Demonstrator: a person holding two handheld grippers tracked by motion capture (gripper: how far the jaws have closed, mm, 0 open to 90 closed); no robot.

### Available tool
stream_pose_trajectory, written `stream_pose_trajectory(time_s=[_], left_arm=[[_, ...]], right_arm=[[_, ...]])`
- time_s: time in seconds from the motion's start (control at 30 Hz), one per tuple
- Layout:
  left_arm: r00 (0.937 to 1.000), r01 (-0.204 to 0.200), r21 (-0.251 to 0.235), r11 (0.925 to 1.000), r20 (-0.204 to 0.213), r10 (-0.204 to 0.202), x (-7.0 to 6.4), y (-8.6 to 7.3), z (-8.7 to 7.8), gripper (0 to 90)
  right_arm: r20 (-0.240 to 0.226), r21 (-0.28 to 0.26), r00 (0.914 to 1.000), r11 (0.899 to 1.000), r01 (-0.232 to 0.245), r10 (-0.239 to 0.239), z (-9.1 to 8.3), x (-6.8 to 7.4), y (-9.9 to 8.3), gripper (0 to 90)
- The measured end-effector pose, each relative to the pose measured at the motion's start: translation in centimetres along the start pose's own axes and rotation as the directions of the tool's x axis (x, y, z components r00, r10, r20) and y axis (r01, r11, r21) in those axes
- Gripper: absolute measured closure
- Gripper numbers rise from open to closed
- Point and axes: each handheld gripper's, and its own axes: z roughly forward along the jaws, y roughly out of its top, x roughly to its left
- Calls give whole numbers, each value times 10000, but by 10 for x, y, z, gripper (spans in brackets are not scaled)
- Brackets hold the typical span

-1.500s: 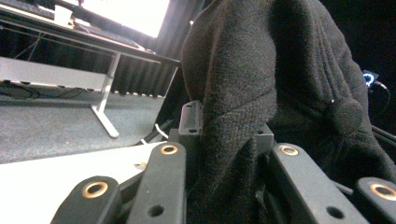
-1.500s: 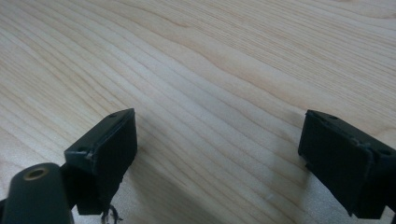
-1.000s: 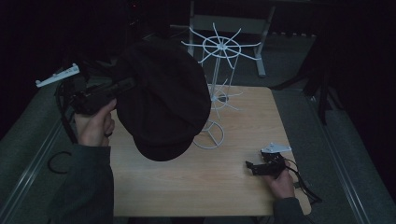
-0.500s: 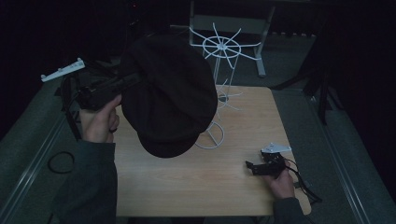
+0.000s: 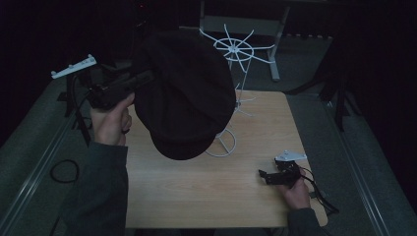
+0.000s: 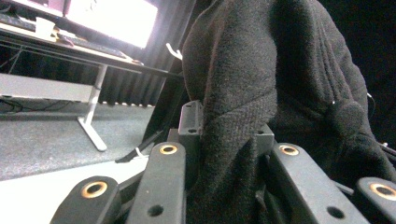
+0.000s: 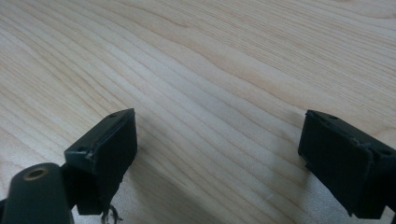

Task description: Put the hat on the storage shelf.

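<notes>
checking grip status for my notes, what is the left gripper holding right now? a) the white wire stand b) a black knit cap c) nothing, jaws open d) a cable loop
b: in the left gripper view the jaws of the left gripper are closed on a fold of the black knit cap, which the high view shows lifted above the table near the white wire stand.

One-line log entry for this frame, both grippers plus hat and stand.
left gripper: shut on black hat, held in the air | right gripper: open, low over table | white wire stand: upright, bare top
</notes>
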Motion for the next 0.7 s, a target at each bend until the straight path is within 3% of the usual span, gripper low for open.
stream_pose_trajectory(time_s=[0.47,0.7], left_arm=[[9992,329,72,9994,-250,-327,4,-2,27,754],[9976,326,485,9983,-629,-296,8,-10,44,751]], right_arm=[[5,-6,10000,10000,9,-9,0,0,0,115],[10,-6,10000,10000,23,-23,0,0,0,115]])
